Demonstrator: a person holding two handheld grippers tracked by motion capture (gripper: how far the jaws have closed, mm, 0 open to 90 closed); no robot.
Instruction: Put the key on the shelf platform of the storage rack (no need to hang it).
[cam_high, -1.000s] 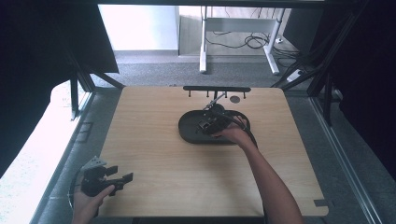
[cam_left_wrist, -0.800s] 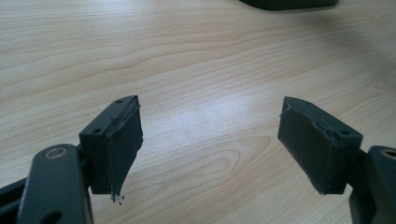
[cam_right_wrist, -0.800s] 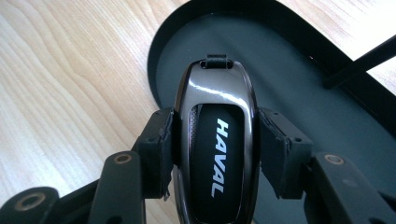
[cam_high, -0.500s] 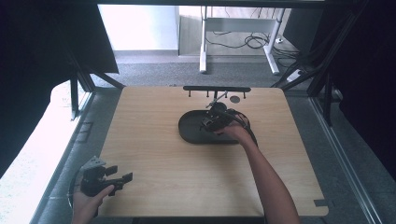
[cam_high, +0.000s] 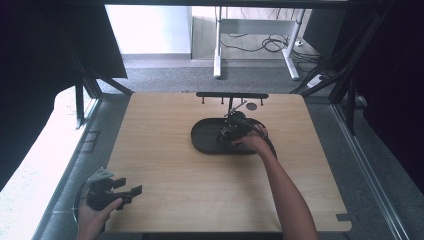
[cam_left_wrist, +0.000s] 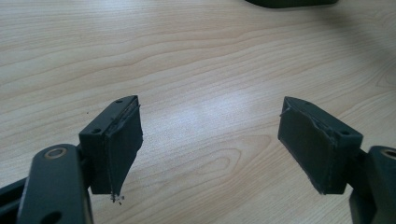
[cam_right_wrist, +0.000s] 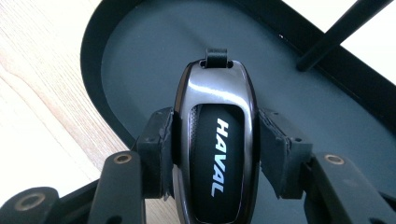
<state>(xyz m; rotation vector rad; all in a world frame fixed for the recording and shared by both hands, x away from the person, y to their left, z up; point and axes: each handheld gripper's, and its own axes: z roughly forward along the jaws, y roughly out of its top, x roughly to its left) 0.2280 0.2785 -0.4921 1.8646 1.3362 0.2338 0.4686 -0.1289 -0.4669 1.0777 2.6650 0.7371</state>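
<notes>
My right gripper (cam_right_wrist: 215, 154) is clamped on a glossy black car key (cam_right_wrist: 215, 140), its pads pressing both long sides, the word HAVAL facing up. The key hangs over the dark oval tray (cam_right_wrist: 140, 56) near the middle of the wooden table (cam_high: 175, 125); whether it touches the tray floor I cannot tell. A thin black rack (cam_high: 231, 95) stands just behind the tray. My left gripper (cam_left_wrist: 210, 144) rests at the table's near left corner, jaws wide apart with nothing between them.
</notes>
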